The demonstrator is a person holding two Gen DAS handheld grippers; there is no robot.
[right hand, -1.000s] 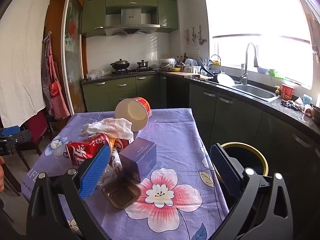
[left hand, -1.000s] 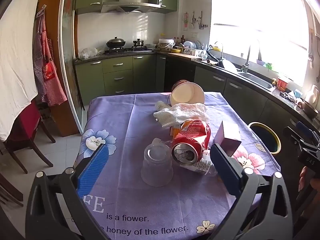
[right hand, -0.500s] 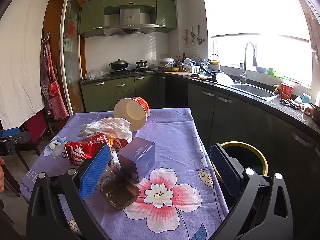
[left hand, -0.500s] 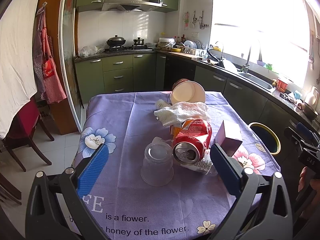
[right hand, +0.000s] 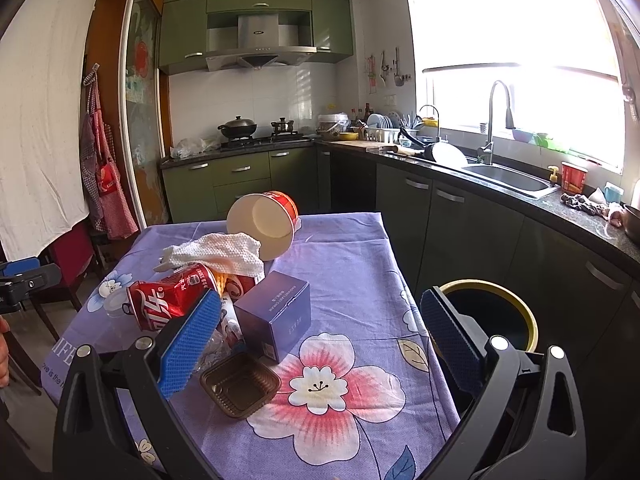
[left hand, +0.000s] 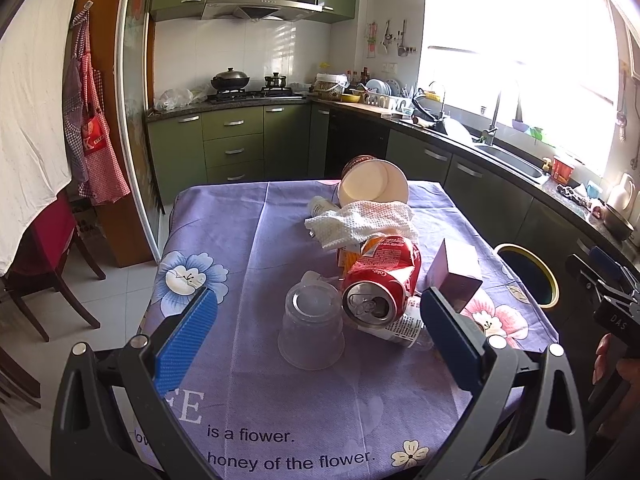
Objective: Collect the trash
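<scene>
Trash lies piled on a table with a purple flowered cloth [left hand: 248,264]. A crushed red cola can [left hand: 380,280] lies on its side beside an upturned clear plastic cup [left hand: 312,330]. Behind them are a white paper towel [left hand: 360,222], a tipped paper bowl [left hand: 374,182] and a purple box [left hand: 456,268]. My left gripper [left hand: 316,334] is open and empty, hovering in front of the cup and can. My right gripper [right hand: 320,340] is open and empty near the purple box [right hand: 276,318] and a brown plastic tray [right hand: 240,384]. The bin [right hand: 494,314] stands at the table's right.
Green cabinets and a counter with a sink [right hand: 508,178] run along the right and back. A stove with pots [left hand: 240,90] is at the back. A red chair [left hand: 48,248] stands left of the table. The bin also shows in the left wrist view [left hand: 528,274].
Both grippers have shifted slightly: the table items sit a little higher in the left view and a little lower-left in the right view. Nothing was taken hold of.
</scene>
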